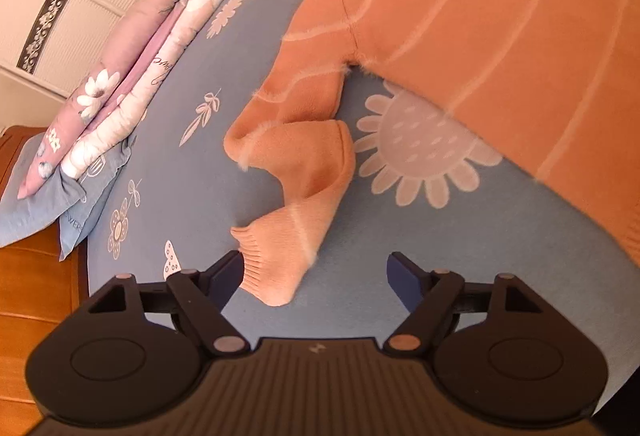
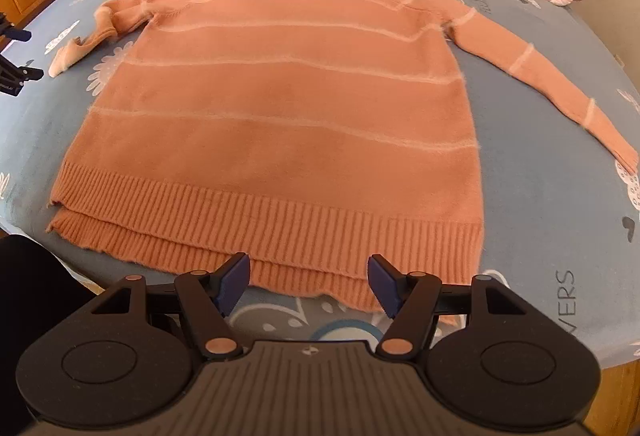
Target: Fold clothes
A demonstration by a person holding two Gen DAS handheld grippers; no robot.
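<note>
A bed (image 2: 532, 196), covered with a blue sheet printed with pale flowers, fills both views and carries everything else. Its near edge is cut off behind the gripper bodies, and printed lettering at the right of the right wrist view runs out of frame, so only part of a word can be read.

An orange sweater (image 2: 280, 108) with thin pale stripes lies flat on the sheet, collar toward the far side and ribbed hem nearest the right gripper. One sleeve stretches out straight toward the right edge of the right wrist view. The other sleeve (image 1: 296, 172) is bent and crumpled back on itself, with its ribbed cuff (image 1: 260, 268) lying on the sheet.

Along the far side of the bed sits a folded pink and mauve floral quilt (image 1: 132, 48), with blue pillows (image 1: 44, 192) partly hidden beneath its end. A wooden bed frame (image 1: 28, 276) shows beyond them, only in part.

The left gripper (image 1: 316, 272) has its jaws apart, the cuff lying against the inner side of one finger, not clamped. The right gripper (image 2: 308, 280) has its jaws apart just at the hem, holding nothing.
</note>
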